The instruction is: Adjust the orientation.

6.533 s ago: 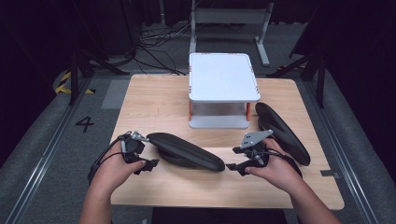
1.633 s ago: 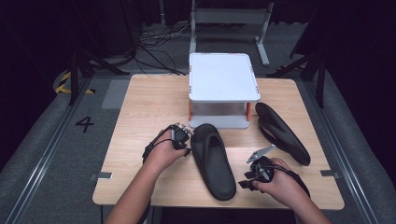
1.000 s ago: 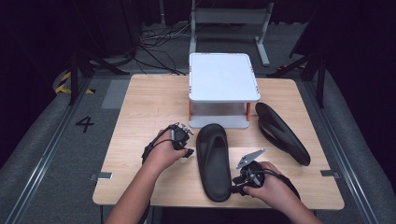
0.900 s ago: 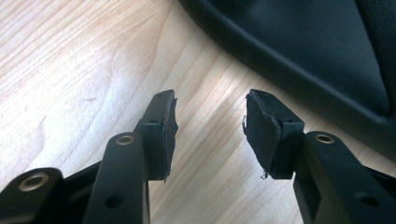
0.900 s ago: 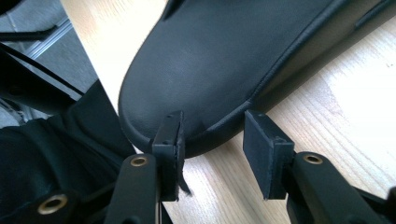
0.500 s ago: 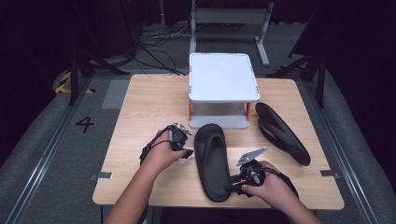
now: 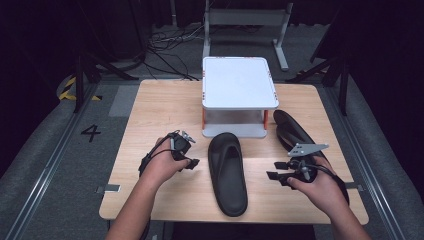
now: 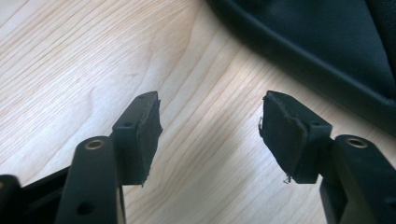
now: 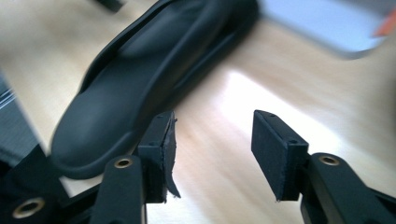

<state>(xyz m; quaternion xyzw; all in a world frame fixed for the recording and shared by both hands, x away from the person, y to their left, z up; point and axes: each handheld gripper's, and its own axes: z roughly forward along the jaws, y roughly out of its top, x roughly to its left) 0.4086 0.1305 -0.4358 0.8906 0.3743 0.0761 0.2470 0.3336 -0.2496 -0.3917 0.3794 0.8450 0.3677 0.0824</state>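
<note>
I am holding both tongs apart and empty, their jaws having just been opening with nothing between them. The black slipper point(image 7: 227, 172) is lying on the counter point(image 7: 150, 107) between my hands, its long axis running near to far, toe end touching the white stand point(image 7: 240, 85). My left tongs point(image 7: 189, 162) are sitting just left of it; my right tongs point(image 7: 277, 175) are hovering just right of its heel half. A second slipper point(image 7: 290, 130) is lying right of the stand, nearer my right hand, which I judge should take it.

- I work in a lab-like recording studio: black-curtained walls around my wooden tabletop point(image 7: 150, 107).
- Loose cables point(image 7: 167, 42) (a tangle), floor marker "4" point(image 7: 91, 133).
</note>
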